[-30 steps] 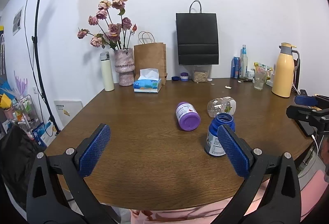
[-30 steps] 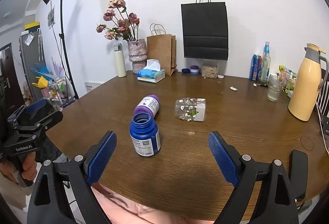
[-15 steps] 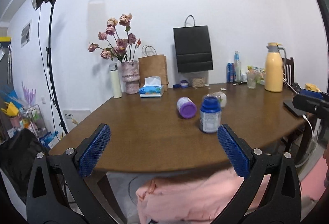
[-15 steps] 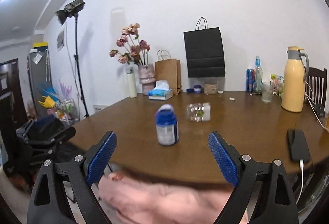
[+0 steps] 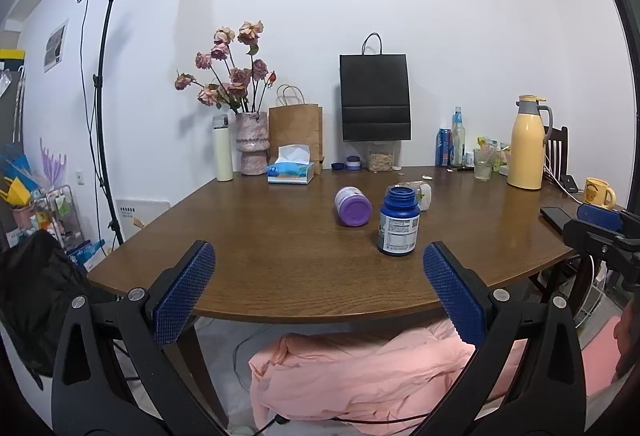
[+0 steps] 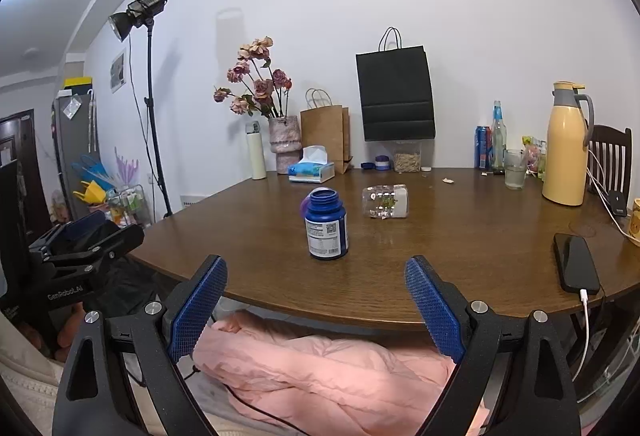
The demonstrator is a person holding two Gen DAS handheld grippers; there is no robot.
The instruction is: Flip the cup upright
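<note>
three bottles, two paper bags

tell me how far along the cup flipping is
Done: the blue bottle stands upright, mouth open. In hand: nothing; the left gripper and right gripper are open, short of the table. Left: the purple bottle and clear bottle lie on their sides.

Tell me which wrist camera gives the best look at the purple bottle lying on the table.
The left wrist view. There the purple bottle lies on its side in full sight, left of the upright blue bottle. In the right wrist view only a purple sliver shows behind the blue bottle.
</note>
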